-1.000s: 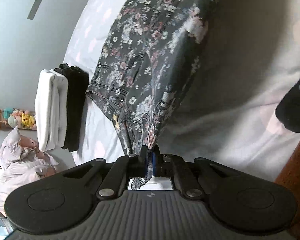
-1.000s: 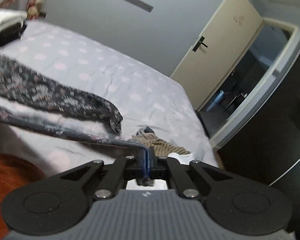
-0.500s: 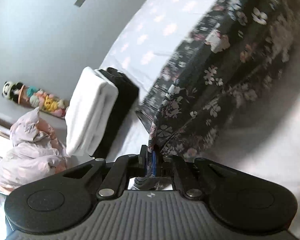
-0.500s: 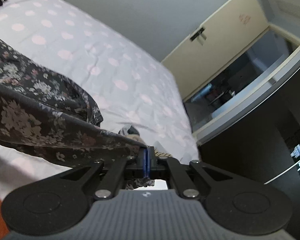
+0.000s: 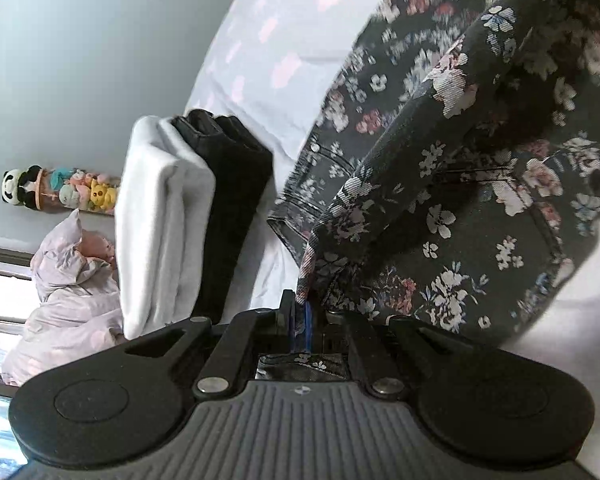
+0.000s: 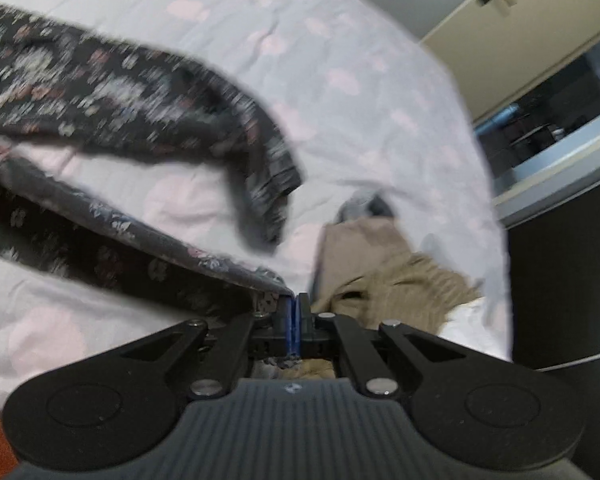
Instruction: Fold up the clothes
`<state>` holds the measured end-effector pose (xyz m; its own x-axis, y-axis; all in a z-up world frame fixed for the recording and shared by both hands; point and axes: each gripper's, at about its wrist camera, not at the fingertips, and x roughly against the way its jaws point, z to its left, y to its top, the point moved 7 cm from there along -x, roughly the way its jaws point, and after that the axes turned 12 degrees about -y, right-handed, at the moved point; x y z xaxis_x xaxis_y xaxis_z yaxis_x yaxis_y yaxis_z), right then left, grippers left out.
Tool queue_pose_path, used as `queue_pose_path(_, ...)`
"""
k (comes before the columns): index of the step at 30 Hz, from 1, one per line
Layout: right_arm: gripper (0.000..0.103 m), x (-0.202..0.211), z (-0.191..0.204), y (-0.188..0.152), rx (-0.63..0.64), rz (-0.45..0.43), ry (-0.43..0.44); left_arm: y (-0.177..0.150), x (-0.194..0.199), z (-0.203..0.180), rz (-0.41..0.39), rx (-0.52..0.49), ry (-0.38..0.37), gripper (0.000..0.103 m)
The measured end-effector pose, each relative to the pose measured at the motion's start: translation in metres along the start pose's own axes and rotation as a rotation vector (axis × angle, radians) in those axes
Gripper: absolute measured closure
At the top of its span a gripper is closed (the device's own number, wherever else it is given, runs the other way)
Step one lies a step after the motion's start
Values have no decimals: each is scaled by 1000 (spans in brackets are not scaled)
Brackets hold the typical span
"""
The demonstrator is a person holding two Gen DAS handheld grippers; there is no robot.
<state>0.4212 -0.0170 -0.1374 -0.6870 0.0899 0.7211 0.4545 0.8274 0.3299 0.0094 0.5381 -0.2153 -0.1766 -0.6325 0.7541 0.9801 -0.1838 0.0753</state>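
Note:
Dark floral trousers [image 5: 460, 168] hang and drape over the pale dotted bed sheet [image 5: 268, 48]. My left gripper [image 5: 300, 316] is shut on an edge of them near the waistband, close above the bed. My right gripper [image 6: 294, 312] is shut on another edge of the same floral trousers [image 6: 112, 92], whose one leg trails blurred across the sheet [image 6: 340, 40] to the left.
A folded white garment [image 5: 156, 220] and a folded black one [image 5: 232, 208] stand stacked beside the left gripper. A crumpled beige garment [image 6: 384, 272] lies at the bed's corner in front of the right gripper. A door [image 6: 532, 28] stands beyond. Toys [image 5: 60, 196] line a shelf.
Both grippers have come down toward the bed with the trousers. The right view has tipped downward, so the beige garment now lies just ahead. The folded stack looms closer on the left.

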Motion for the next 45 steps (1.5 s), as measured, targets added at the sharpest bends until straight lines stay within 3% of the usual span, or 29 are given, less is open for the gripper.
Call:
queue_pose_path(3,101,-20,13,-3,29,37,59,2,-11,-5,21,-6,5,98)
queue_pose_path(5,99,-15,9,-2,11,1,107,4,-16,-6,32,-4,8,98)
queue_pose_path(6,93,-13,8,-2,2,-16,130,6,-18,-6,34,-2,9,98)
queue_pose_path(7,74,-10,6,-2,-7,-34,154,8,-19,-5,37,1,10,97)
queue_pose_path(9,49,-2,-3,2,-50,-86,190,9,-21,-4,42,5,11,97)
queue_pose_path(12,47,2,-23,15,-155,-153,208,11,-23,-4,54,7,10,97)
queue_pose_path(14,47,-11,-29,25,-204,-180,170,12,-25,-5,63,5,12,97)
queue_pose_path(20,49,-54,-29,41,-292,-195,111,16,-30,-6,91,9,18,97)
queue_pose_path(23,77,-75,-29,49,-335,-202,81,17,-31,-7,103,4,15,97)
queue_pose_path(27,103,-103,-30,59,-396,-210,42,21,-36,-6,117,-10,12,97)
queue_pose_path(32,103,-128,-100,68,-705,-105,36,27,-44,-7,139,-18,16,97)
queue_pose_path(34,103,-142,-105,69,-737,-64,68,30,-45,-7,145,-13,19,97)
queue_pose_path(36,100,-141,-99,68,-750,-102,123,30,-46,-8,150,-19,18,97)
queue_pose_path(38,96,-134,-86,64,-675,-146,131,29,-47,-9,156,-29,15,97)
queue_pose_path(42,70,-129,-64,45,-556,-176,148,31,-50,-9,167,-40,11,97)
queue_pose_path(45,61,-130,-48,34,-487,-190,153,33,-51,-9,173,-43,16,96)
